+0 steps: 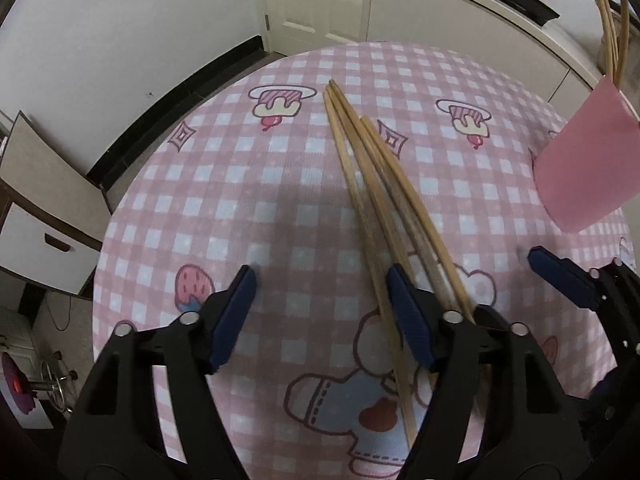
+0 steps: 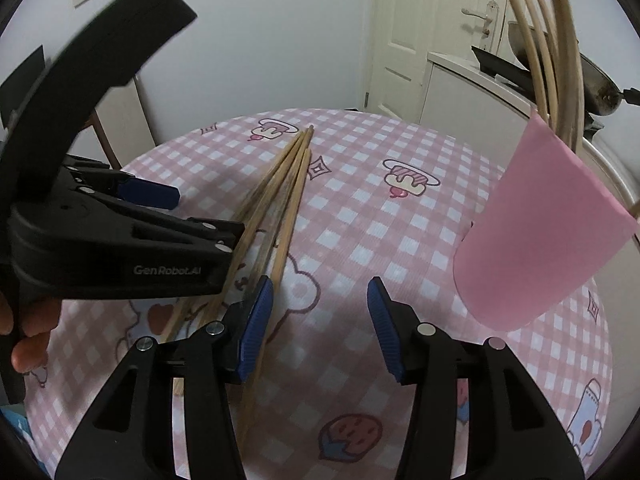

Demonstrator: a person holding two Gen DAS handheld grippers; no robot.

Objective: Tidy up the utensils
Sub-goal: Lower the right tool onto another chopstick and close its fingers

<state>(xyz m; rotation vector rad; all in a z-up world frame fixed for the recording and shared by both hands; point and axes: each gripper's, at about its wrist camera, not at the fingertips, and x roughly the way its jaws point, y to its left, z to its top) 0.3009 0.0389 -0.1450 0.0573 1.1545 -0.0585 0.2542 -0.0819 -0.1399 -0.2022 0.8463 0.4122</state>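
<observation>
Several wooden chopsticks (image 1: 372, 184) lie in a loose bundle on the pink checked tablecloth (image 1: 240, 184), tips pointing away; they also show in the right wrist view (image 2: 286, 196). My left gripper (image 1: 322, 280) is open and empty, its right finger resting beside the bundle. My right gripper (image 2: 320, 300) is open and empty, just right of the chopsticks. A pink cup (image 2: 536, 232) at the right holds several more chopsticks (image 2: 548, 40) upright; it also shows in the left wrist view (image 1: 588, 160).
The left gripper's body (image 2: 120, 240) sits close on the left of the right wrist view. A white counter (image 1: 460, 12) with a dark pan (image 2: 596, 84) stands behind the table. A white door (image 1: 316, 0) and a chair (image 1: 44, 168) lie beyond the table edge.
</observation>
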